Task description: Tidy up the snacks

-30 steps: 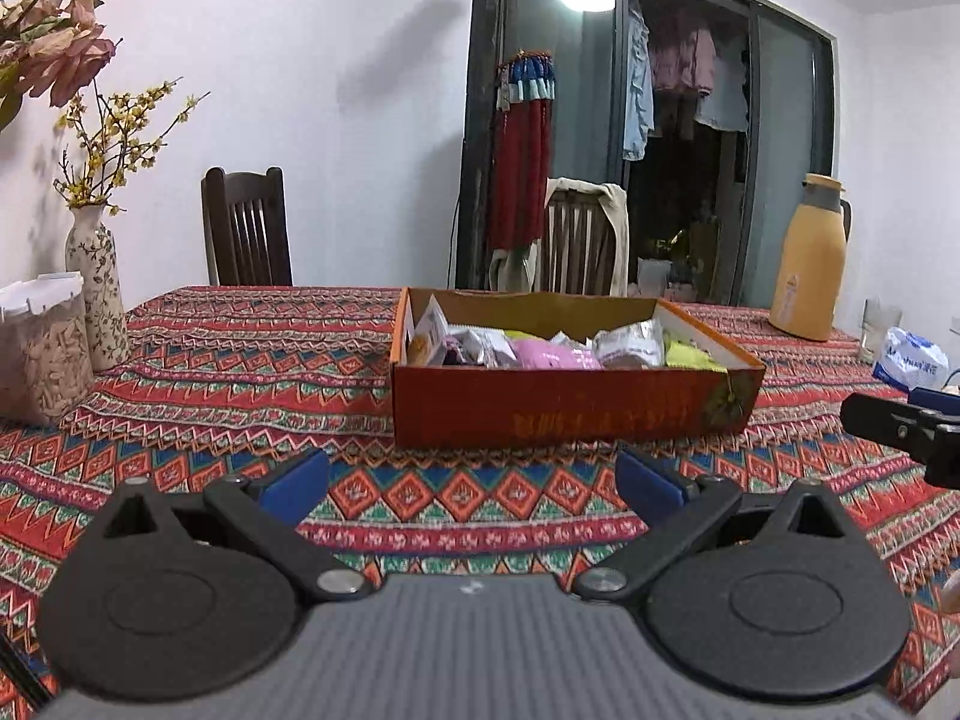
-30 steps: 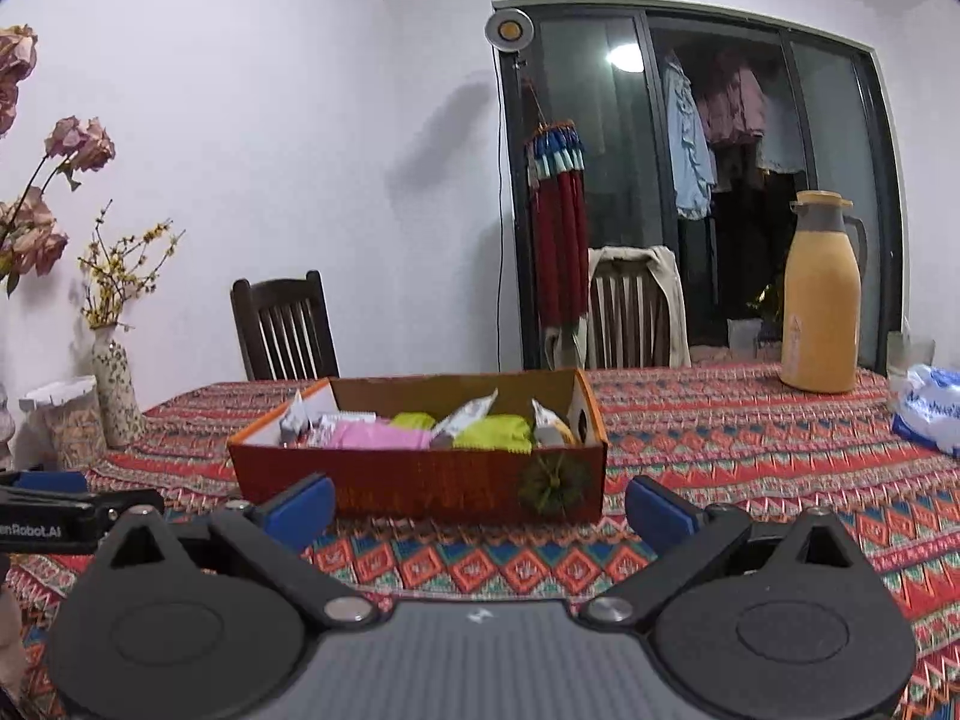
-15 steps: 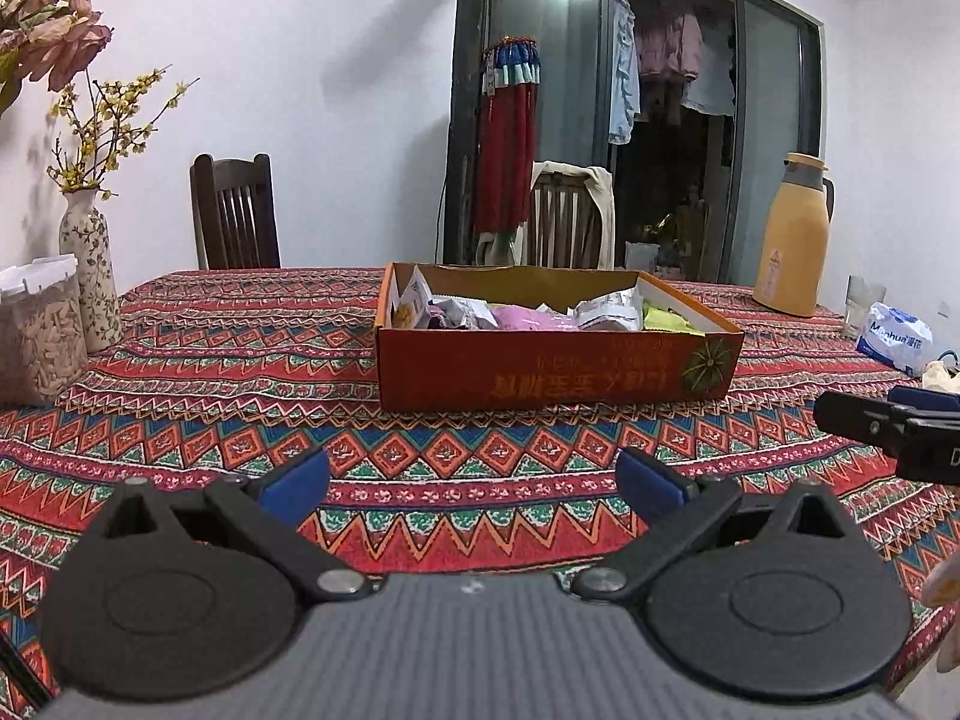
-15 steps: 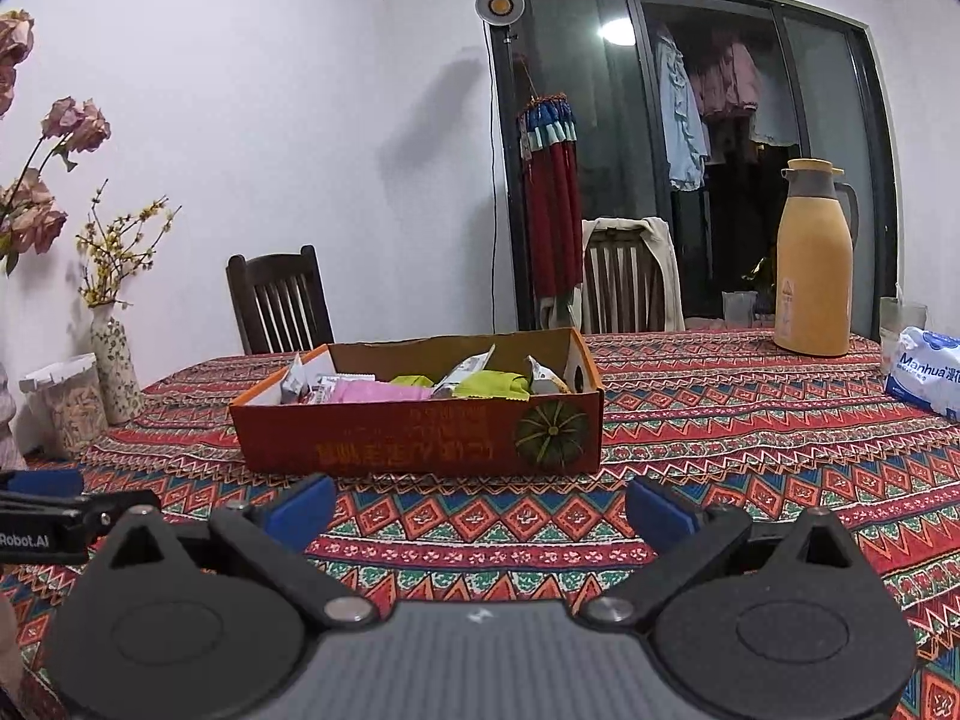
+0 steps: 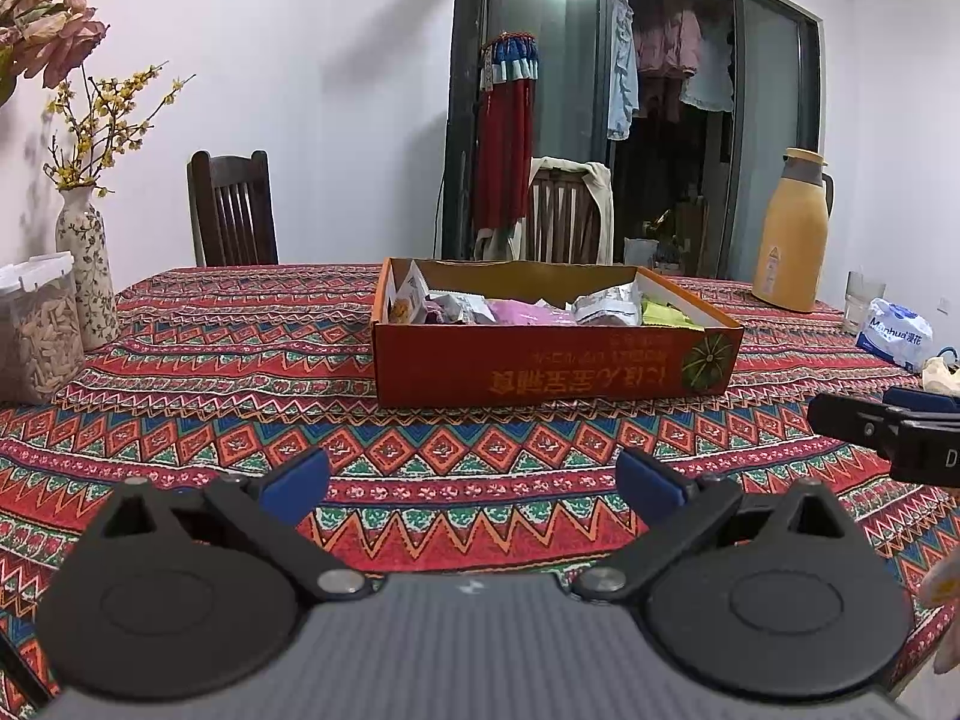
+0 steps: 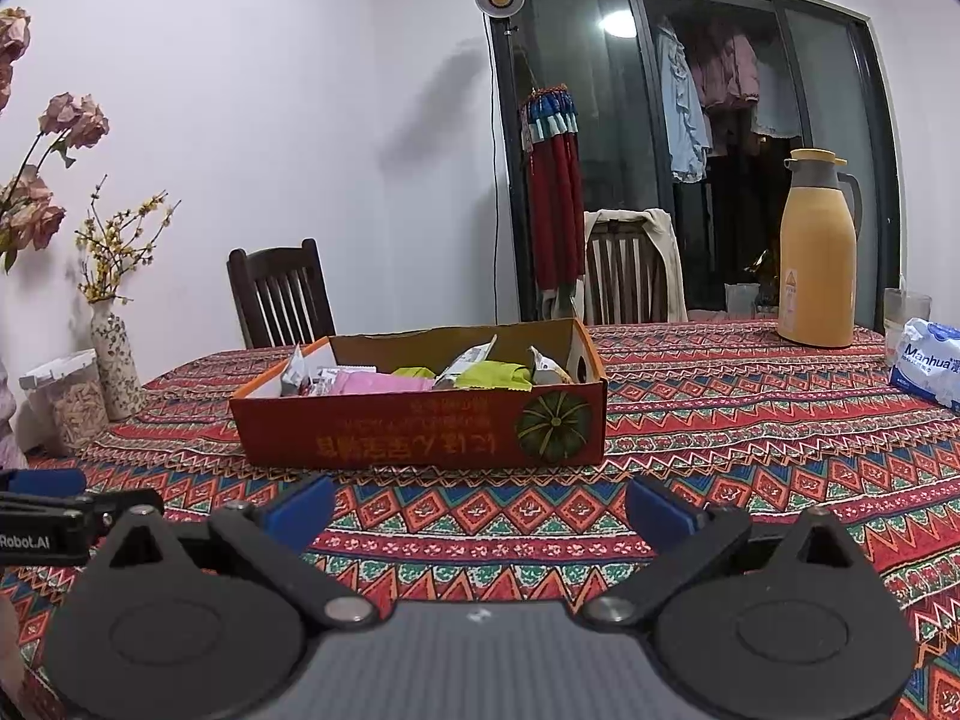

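At the far left of the bench (image 5: 180, 360), which is covered by a patterned red cloth, a clear container (image 5: 36, 324) of pale sticks is seen just beside a flowered vase (image 5: 90, 276) holding yellow sprigs. A dark wooden chair (image 5: 231, 210) is set behind the bench's far edge. The left hand-held gripper (image 5: 474, 483) is held low above the cloth with its blue pads spread wide and nothing between them. Beyond it, near the middle of the bench, an orange cardboard box (image 5: 552, 366) is placed, and the snacks (image 5: 534, 312) are gathered inside it: white, pink, silver and green packets lying in a loose row. The right hand-held gripper (image 6: 480, 507) is likewise held wide apart and empty, near the front wall of the box but apart from it. Further right, a yellow thermos jug (image 6: 819, 252) is stood upright at the far edge, and a white tissue pack (image 6: 930, 369) is laid at the right edge.
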The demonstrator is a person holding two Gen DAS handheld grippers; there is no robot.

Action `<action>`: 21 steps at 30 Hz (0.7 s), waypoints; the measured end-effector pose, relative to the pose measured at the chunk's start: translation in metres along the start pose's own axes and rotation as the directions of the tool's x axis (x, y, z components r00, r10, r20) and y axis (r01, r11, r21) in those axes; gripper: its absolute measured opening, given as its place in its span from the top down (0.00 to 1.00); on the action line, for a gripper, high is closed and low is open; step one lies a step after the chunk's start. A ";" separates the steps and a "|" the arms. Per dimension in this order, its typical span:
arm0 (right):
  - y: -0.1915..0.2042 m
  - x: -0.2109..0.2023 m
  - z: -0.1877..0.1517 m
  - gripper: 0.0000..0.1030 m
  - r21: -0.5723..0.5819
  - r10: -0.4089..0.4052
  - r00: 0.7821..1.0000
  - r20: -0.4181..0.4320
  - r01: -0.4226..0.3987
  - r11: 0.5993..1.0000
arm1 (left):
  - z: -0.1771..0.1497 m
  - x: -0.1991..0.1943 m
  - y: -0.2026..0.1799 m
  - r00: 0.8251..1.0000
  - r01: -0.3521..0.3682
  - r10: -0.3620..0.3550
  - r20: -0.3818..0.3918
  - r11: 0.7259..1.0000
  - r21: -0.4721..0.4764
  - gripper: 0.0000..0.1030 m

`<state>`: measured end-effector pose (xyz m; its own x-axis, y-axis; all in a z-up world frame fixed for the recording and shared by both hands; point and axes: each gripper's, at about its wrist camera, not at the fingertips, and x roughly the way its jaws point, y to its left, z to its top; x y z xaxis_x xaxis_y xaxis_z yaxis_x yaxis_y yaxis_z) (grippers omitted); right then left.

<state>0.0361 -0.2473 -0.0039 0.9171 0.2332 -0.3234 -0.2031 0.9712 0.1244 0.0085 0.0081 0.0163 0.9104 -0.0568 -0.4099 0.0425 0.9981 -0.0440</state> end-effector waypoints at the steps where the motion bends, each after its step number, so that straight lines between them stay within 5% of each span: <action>1: 0.000 0.000 0.000 0.00 0.000 0.000 1.000 0.000 0.000 1.000 | 0.000 0.000 0.000 1.000 0.000 0.000 0.000 1.000 0.000 0.00; 21: 0.000 0.000 0.000 0.00 -0.001 0.000 1.000 0.000 0.000 1.000 | -0.001 0.000 0.000 1.000 0.003 -0.003 0.004 1.000 0.002 0.00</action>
<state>0.0363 -0.2473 -0.0034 0.9170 0.2332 -0.3236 -0.2033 0.9713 0.1238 0.0083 0.0078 0.0156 0.9119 -0.0593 -0.4061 0.0455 0.9980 -0.0436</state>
